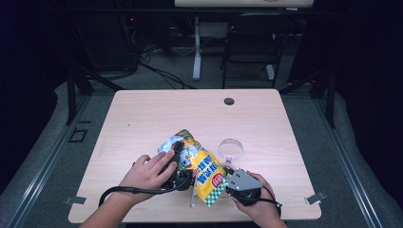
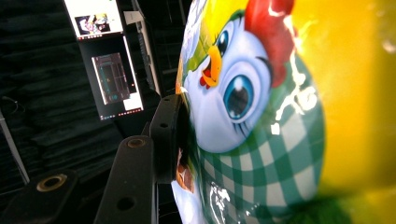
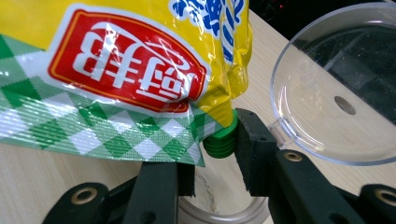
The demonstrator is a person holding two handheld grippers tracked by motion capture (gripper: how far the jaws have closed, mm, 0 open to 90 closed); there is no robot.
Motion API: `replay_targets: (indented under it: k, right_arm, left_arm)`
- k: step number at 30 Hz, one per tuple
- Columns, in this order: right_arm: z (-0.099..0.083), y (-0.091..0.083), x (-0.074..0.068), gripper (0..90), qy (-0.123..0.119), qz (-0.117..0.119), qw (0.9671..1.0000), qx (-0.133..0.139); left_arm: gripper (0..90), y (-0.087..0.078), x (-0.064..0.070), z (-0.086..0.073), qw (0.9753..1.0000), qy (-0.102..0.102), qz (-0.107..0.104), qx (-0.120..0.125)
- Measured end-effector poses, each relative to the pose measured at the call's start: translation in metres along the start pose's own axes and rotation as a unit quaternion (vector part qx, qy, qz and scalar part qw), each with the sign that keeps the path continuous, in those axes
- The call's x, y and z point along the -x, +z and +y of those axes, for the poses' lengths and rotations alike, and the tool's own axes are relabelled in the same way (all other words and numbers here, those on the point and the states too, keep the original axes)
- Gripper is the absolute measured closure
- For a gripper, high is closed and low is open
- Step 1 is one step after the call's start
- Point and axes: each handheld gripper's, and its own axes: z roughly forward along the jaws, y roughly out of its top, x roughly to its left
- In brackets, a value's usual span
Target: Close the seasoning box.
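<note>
High view showed the pale wood-grain table (image 1: 142, 114), flat and matte, with a small round grommet hole (image 1: 229, 101) near its far edge. Near the front edge, a glossy yellow pouch (image 1: 199, 166) was held up off the surface between both grippers. Its film was crinkled and shiny, printed with a cartoon chicken and green-and-white check, and bulging as if full.

The left gripper (image 1: 177, 164) was clamped on the pouch's upper body; in the left gripper view one black jaw pressed flat against the film, the other hidden behind the pouch.

The right gripper (image 3: 212, 154) had its jaws about the ribbed green cap (image 3: 219, 140) at the pouch's lower corner. One foam-padded jaw touched the cap's side; the other stood just short of it, so the pinch looked not quite complete.

Just beyond sat a clear plastic lid (image 3: 336, 93), round, thin and rigid, with a small tab. A clear container rim (image 3: 224, 210) showed under the spout.

By my judgement, the pouch was positioned and steadied, and the cap was on; unscrewing and pouring remained.
</note>
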Motion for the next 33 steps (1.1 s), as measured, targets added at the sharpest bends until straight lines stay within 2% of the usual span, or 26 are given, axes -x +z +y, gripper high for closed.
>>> replay_targets:
  k: [12,13,16,17,20,22,23,25,28,29,33]
  right_arm:
    - [-0.0002,0.0002,0.0005,70.4,0.009,0.006,0.9999,0.001]
    - [-0.0003,0.0,0.0019,70.4,0.009,0.024,0.9997,0.001]
    - [-0.0002,-0.0007,0.0021,70.4,0.01,0.025,0.9996,-0.001]
    - [-0.0003,-0.0006,0.0009,70.4,0.011,0.006,0.9999,0.001]
    - [-0.0004,-0.0011,0.0015,70.4,0.014,0.007,0.9999,0.002]
    - [-0.0007,-0.0012,0.0019,70.4,0.014,0.008,0.9999,0.003]
    - [-0.0002,-0.003,0.0037,70.4,0.013,0.027,0.9995,-0.009]
    - [-0.0004,-0.0033,0.0042,70.4,0.012,0.028,0.9995,-0.012]
    - [-0.0004,-0.0037,0.0041,70.4,0.01,0.024,0.9996,-0.015]
    - [-0.0013,-0.0015,0.0025,70.4,0.013,0.006,0.9999,0.002]
    - [-0.0012,-0.0017,0.0024,70.4,0.013,0.005,0.9999,0.003]
  left_arm:
    - [59.4,-0.0011,-0.002,0.0019,0.9999,0.013,0.005,-0.003]
    - [59.4,-0.0013,-0.0026,0.0021,0.9999,0.014,0.005,-0.004]
    - [59.4,-0.0016,-0.0044,0.0026,0.9998,0.019,0.003,-0.005]
    - [59.4,-0.0017,-0.0048,0.0029,0.9998,0.02,0.003,-0.004]
    - [59.4,-0.0014,-0.006,0.0036,0.9998,0.021,0.002,-0.004]
    - [59.4,-0.0016,-0.0071,0.0045,0.9996,0.028,0.006,-0.004]
    - [59.4,-0.0018,-0.0075,0.0049,0.9995,0.03,0.006,-0.005]
    - [59.4,-0.0018,-0.0079,0.0056,0.9994,0.032,0.007,-0.006]
    - [59.5,-0.0022,-0.0088,0.0062,0.9992,0.037,0.009,-0.007]
    - [59.5,-0.0021,-0.0088,0.0063,0.9993,0.036,0.01,-0.006]
    - [59.6,-0.003,-0.0091,0.0068,0.9992,0.038,0.013,-0.007]
